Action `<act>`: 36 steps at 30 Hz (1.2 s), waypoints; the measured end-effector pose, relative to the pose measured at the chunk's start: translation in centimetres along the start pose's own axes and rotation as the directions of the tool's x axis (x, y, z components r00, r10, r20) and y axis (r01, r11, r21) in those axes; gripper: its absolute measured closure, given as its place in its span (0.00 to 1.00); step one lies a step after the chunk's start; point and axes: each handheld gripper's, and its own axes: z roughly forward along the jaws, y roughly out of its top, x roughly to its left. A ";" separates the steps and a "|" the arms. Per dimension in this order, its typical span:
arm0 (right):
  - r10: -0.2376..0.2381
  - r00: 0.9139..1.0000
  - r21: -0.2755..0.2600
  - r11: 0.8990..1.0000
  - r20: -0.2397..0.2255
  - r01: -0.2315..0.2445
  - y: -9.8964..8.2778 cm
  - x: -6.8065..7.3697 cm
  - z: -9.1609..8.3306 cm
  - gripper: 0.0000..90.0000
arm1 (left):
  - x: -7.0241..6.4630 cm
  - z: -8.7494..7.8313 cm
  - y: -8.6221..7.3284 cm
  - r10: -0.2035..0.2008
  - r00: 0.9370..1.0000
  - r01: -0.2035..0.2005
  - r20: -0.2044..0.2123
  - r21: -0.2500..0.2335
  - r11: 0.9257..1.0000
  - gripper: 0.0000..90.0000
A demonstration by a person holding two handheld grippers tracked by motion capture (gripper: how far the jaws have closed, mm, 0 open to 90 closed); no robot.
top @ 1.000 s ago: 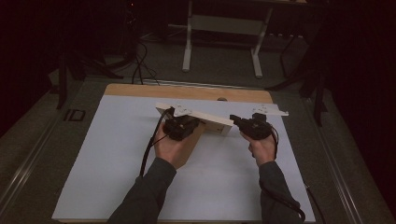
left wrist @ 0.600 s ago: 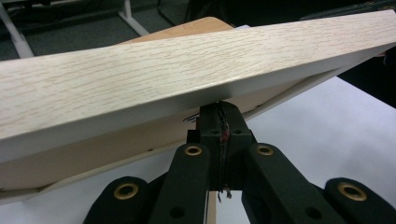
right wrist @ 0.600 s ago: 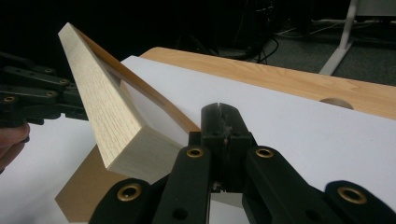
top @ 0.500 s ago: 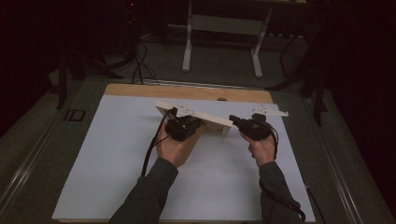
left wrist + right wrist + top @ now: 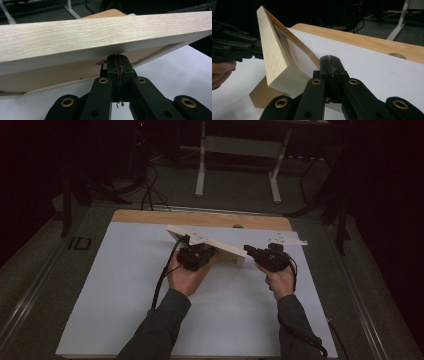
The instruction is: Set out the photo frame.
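A light-wood picture frame (image 5: 225,249) stands tilted on the white mat (image 5: 125,290), its back and brown easel stand (image 5: 262,96) facing the person. My left gripper (image 5: 206,252) is shut, and its tips (image 5: 117,58) touch the frame's rear lower edge (image 5: 100,32) near the middle. I cannot tell if anything thin is pinched there. My right gripper (image 5: 248,251) is shut too, its tips (image 5: 329,60) sitting right beside the frame's near corner (image 5: 277,60). The left gripper also shows far left in the right gripper view (image 5: 234,47).
The mat covers a wooden table whose bare far strip (image 5: 200,217) has a round hole (image 5: 237,226). White desk legs (image 5: 202,165) and floor cables (image 5: 147,185) lie beyond the table. The surroundings are dark.
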 end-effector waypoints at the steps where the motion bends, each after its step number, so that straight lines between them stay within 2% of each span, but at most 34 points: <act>1: 0.000 1.000 0.000 1.000 -0.002 0.000 0.0 0.0 0.0 1.00 | 0.0 0.0 0.0 0.001 1.000 -0.001 -0.002 0.000 1.000 1.00; 36: -0.036 0.999 -0.008 0.999 -0.032 0.036 -0.6 0.9 -0.4 1.00 | -1.1 0.2 -0.2 0.006 1.000 -0.006 0.026 -0.016 1.000 1.00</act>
